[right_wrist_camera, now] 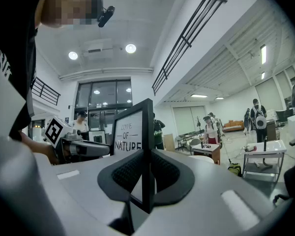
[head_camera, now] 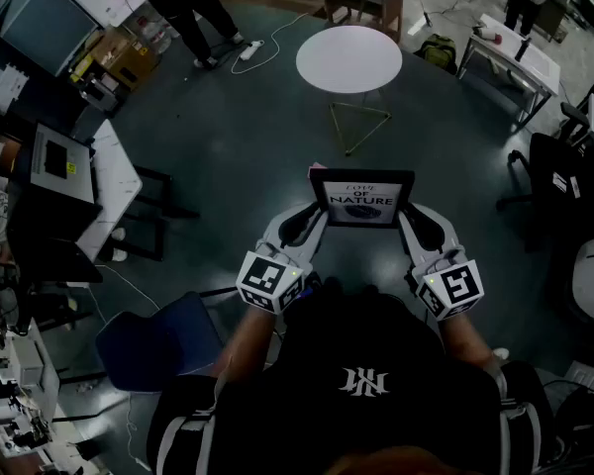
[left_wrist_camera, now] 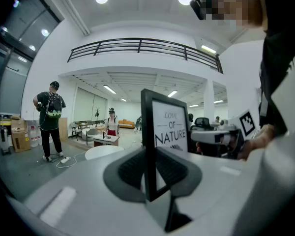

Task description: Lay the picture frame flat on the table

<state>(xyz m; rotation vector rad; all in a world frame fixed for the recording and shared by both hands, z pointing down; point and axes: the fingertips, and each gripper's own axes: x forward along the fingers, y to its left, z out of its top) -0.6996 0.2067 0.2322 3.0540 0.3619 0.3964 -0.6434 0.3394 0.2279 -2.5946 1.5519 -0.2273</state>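
Picture frame [head_camera: 362, 199] held short of table [head_camera: 348, 57]; only gripper views show left tongs [left_wrist_camera: 150, 171], right tongs [right_wrist_camera: 146, 173] clamped on side edges.

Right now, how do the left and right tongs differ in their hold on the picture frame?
The left tongs clamp the picture frame by its left edge; the right tongs clamp its right edge. Seen from the left tongs, the print lies right of the clamped edge; from the right tongs, left of it. Both are shut on the frame, held in the air.
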